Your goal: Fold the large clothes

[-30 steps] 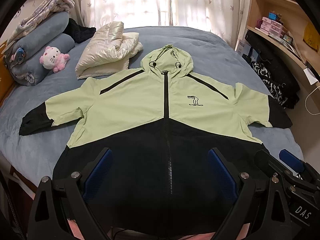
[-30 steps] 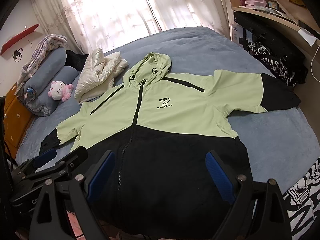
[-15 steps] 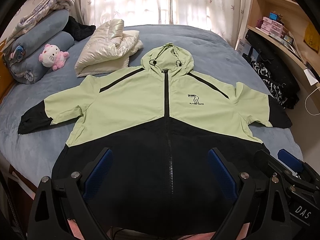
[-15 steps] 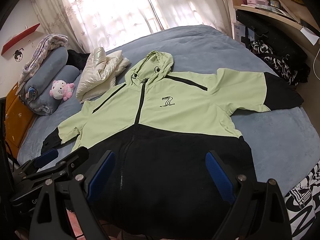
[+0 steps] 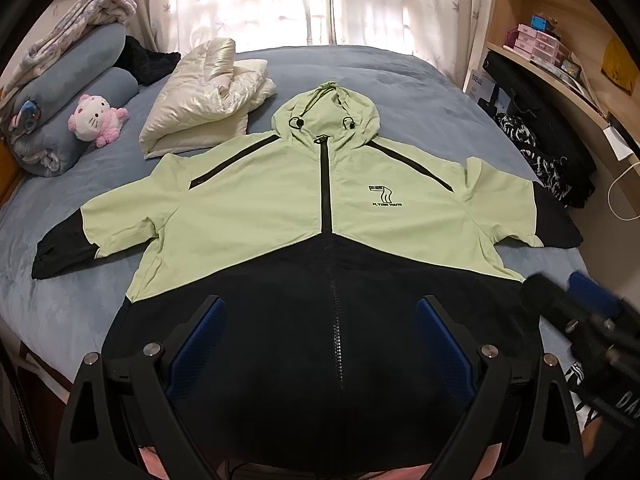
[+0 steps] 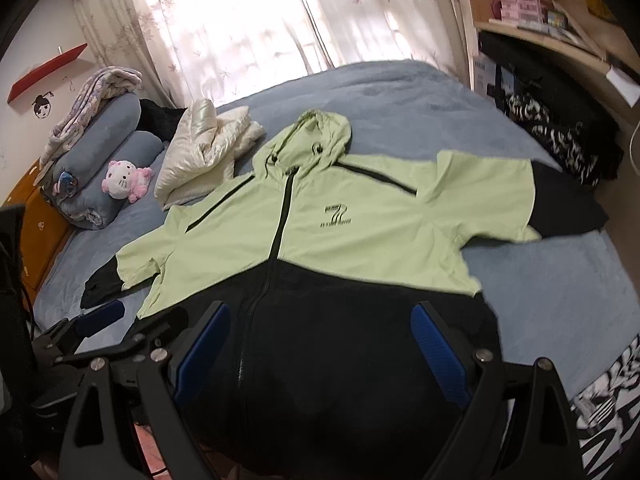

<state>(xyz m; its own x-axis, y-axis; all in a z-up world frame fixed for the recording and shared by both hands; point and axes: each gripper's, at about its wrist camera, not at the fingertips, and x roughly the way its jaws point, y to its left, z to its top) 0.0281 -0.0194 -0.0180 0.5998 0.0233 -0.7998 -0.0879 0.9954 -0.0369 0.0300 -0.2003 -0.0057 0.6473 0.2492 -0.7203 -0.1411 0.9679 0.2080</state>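
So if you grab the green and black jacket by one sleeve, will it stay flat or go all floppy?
Probably floppy: the jacket is thin fabric lying flat and lightly wrinkled on the bed, so the rest would likely dangle. It looks light, and its smooth shell may be a bit slippery in a pinch.

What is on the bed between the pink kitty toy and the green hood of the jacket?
A folded cream puffer jacket lies between the pink plush cat and the hood of the green-and-black jacket, on the blue bed. Both wrist views show it.

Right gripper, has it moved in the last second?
Yes. In the left wrist view the right gripper has edged up and forward, its blurred tip now level with the jacket's green side corner.
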